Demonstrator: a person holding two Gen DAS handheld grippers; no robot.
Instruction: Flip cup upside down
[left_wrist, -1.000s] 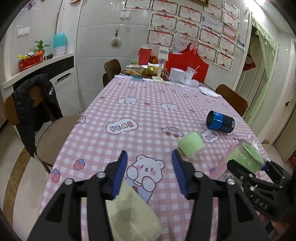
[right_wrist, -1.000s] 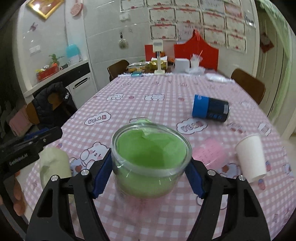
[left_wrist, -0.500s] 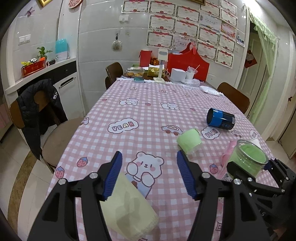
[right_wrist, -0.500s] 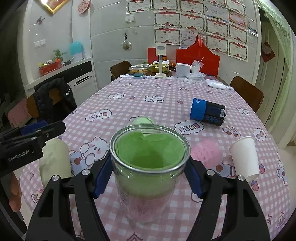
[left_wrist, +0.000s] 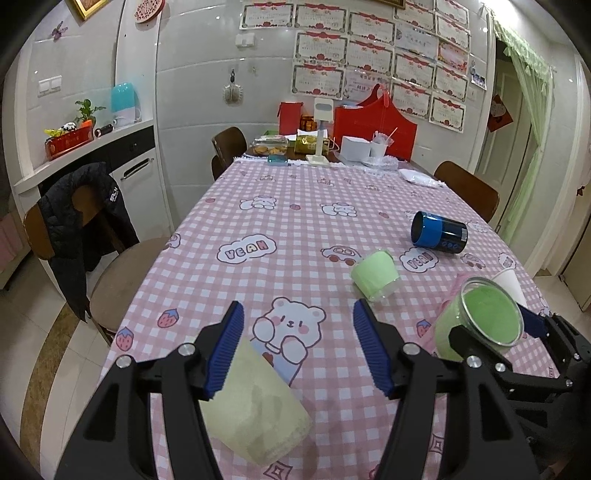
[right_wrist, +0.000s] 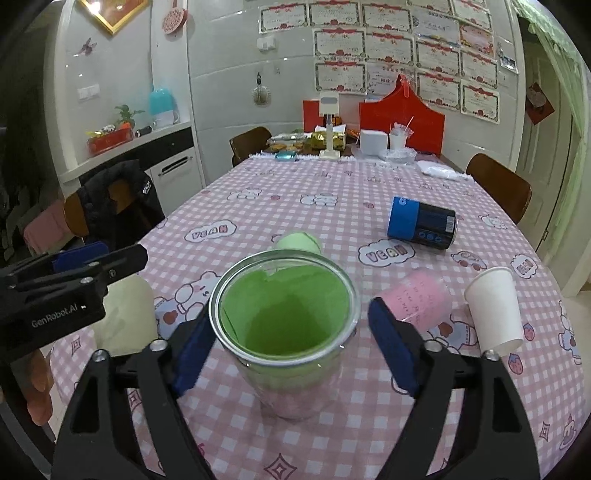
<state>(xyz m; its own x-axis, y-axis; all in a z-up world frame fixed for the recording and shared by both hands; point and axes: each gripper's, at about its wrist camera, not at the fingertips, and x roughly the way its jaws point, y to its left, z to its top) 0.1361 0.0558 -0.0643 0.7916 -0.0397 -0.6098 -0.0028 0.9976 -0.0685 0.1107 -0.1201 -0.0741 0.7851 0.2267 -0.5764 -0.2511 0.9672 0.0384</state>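
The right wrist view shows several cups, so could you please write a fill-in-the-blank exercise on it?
The cup between the right gripper fingers is lined in ___.
The blue can lies on its ___.
The left gripper has its jaws ___.
Missing words: green; side; open.

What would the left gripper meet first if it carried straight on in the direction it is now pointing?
Probably nothing but the checked tablecloth: the left gripper is open, with the pale yellow cup beneath it and the small green cup off right of its line. Depth is uncertain.
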